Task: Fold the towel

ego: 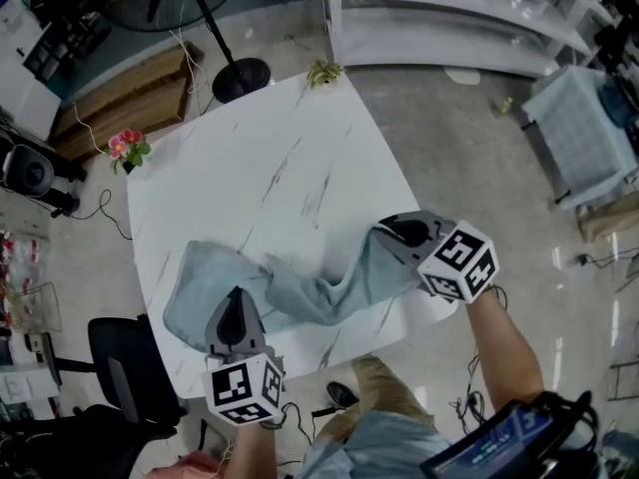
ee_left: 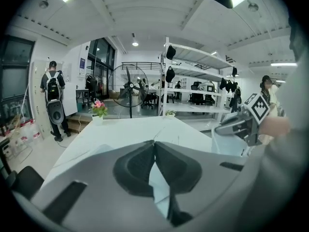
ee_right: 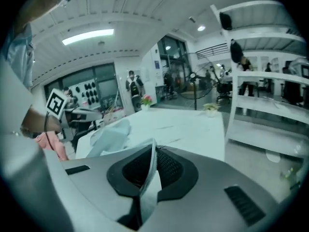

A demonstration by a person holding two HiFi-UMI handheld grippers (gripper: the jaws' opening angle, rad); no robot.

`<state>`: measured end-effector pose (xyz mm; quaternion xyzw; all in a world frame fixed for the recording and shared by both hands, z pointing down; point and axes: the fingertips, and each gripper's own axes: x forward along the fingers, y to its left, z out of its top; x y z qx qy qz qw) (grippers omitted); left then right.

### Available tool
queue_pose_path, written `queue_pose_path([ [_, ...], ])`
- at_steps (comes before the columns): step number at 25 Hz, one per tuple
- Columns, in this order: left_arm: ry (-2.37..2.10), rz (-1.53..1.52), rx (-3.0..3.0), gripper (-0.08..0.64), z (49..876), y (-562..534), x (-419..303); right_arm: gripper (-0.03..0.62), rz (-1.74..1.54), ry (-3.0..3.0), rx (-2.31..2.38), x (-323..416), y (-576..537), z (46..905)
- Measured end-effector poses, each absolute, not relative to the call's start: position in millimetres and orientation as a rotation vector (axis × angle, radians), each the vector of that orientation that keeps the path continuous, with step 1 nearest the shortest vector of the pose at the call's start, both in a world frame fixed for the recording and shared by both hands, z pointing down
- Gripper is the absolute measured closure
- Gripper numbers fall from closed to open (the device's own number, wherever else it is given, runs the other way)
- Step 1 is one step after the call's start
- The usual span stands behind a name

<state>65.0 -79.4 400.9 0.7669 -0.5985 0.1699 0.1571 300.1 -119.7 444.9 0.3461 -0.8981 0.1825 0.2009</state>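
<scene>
A light blue towel [ego: 310, 292] lies bunched across the near part of the white marbled table [ego: 270, 158]. My left gripper [ego: 236, 302] is at the towel's near left end, shut on its edge; in the left gripper view a strip of the towel [ee_left: 159, 187] sits pinched between the closed jaws [ee_left: 154, 143]. My right gripper [ego: 384, 230] is at the table's right edge, shut on the towel's other end, which is lifted off the surface. The right gripper view shows a fold of the cloth [ee_right: 149, 187] clamped in the jaws [ee_right: 153, 146], with the towel's bulk [ee_right: 113, 134] beyond.
A potted pink flower [ego: 126, 148] stands at the table's far left corner and a small green plant [ego: 324, 71] at its far corner. A fan stand [ego: 240, 76] is behind the table, a black chair [ego: 125, 367] at its near left, white shelving [ego: 449, 18] at the back right.
</scene>
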Motion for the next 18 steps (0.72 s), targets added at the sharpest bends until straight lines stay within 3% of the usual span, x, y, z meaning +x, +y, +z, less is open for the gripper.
queue_pose_path([
  [7, -1.770, 0.478, 2.166, 0.552, 395.4, -86.9, 43.2, 0.563, 0.604, -2.498, 1.525, 389.3, -179.6, 401.6],
  [14, -1.802, 0.511, 2.106, 0.551, 390.7, -94.1, 37.5, 0.553, 0.552, -2.244, 1.486, 411.9, -220.4, 456.8],
  [18, -1.835, 0.539, 2.063, 0.551, 398.8, -100.6, 23.6, 0.379, 0.610, -2.232, 1.388, 393.9, -231.5, 483.4],
])
